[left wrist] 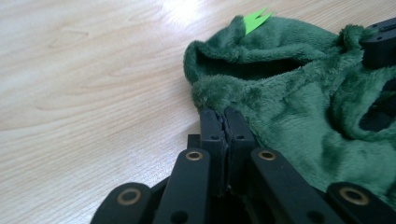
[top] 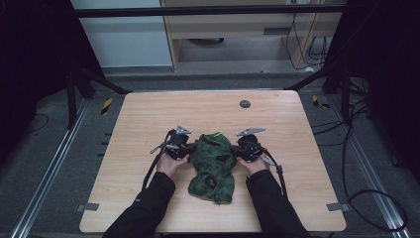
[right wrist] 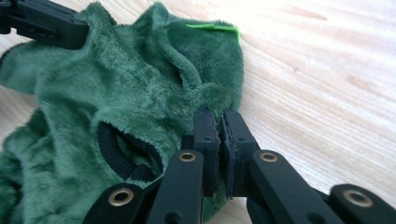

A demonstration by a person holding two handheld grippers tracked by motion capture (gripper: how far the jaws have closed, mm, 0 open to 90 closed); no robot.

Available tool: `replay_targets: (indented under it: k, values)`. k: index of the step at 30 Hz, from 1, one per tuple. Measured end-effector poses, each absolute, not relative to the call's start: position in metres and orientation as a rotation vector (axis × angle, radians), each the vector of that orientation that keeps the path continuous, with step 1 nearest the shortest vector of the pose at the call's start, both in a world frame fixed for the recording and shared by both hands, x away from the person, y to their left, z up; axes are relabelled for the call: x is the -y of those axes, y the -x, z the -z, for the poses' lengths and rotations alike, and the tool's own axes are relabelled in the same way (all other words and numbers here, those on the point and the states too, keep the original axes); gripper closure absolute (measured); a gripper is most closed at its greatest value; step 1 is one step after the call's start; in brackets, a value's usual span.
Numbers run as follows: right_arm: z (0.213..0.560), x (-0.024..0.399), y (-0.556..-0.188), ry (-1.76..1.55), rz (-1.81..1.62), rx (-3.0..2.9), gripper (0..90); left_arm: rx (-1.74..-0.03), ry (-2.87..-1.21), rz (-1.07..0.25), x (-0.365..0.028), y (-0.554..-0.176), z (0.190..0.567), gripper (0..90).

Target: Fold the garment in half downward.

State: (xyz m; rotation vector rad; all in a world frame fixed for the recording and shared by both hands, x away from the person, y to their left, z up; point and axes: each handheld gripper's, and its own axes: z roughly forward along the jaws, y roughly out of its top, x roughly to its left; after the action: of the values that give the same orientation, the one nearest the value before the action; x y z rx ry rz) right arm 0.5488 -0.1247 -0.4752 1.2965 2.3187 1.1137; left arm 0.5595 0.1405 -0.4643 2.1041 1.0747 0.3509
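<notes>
A small dark green fleece garment (top: 213,166) lies crumpled on the wooden table (top: 148,119), near its front middle. It has a bright green tag (left wrist: 254,19) at its far edge and a black-ribbed opening (right wrist: 123,161). My left gripper (top: 187,150) pinches the garment's left edge (left wrist: 219,95); its jaws are shut on the fabric. My right gripper (top: 239,150) is shut on the garment's right edge (right wrist: 212,100). Both hands rest low on the table, one on each side of the garment. The opposite gripper's black jaw shows at the far side in each gripper view.
A small dark round disc (top: 244,103) sits near the table's far edge. Black cables (top: 153,163) trail from both grippers toward the front. Dark frame legs and floor cables surround the table.
</notes>
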Motion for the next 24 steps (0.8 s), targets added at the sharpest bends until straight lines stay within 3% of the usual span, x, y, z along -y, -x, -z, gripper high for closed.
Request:
replay_targets:
  k: [24]
  values:
    - [0.445, 0.129, -0.529, -1.166, -1.212, -2.268, 86.2, -0.951, -2.061, -0.363, -0.147, -0.530, 0.430, 88.4]
